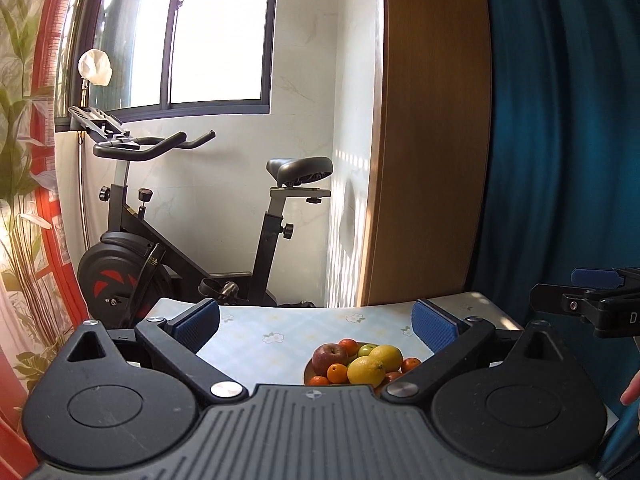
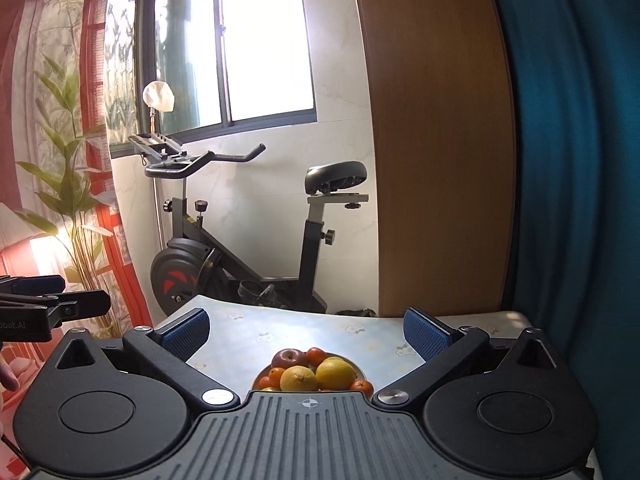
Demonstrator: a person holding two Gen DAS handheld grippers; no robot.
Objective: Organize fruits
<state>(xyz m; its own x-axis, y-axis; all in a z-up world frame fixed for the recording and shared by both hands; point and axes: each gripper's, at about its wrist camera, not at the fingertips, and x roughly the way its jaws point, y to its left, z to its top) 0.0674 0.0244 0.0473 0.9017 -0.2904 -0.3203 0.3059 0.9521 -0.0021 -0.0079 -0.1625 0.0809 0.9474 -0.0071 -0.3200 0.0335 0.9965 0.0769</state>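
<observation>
A plate (image 1: 307, 374) piled with fruit sits on the table (image 1: 280, 328) just ahead of both grippers. It holds a red apple (image 1: 330, 358), two lemons (image 1: 366, 371), a green fruit (image 1: 366, 349) and several small oranges (image 1: 337, 373). The same plate (image 2: 260, 376) shows in the right wrist view with the apple (image 2: 289, 358) and lemons (image 2: 335, 374). My left gripper (image 1: 316, 322) is open and empty, above the table before the plate. My right gripper (image 2: 306, 330) is open and empty too. Each gripper shows at the edge of the other's view.
The table has a pale blue flowered cloth (image 2: 304, 332). Beyond its far edge stand an exercise bike (image 1: 192, 240), a white wall with a window (image 1: 216, 32) and a wooden panel (image 1: 432, 140). A blue curtain (image 1: 568, 140) hangs right; a plant (image 2: 76, 208) stands left.
</observation>
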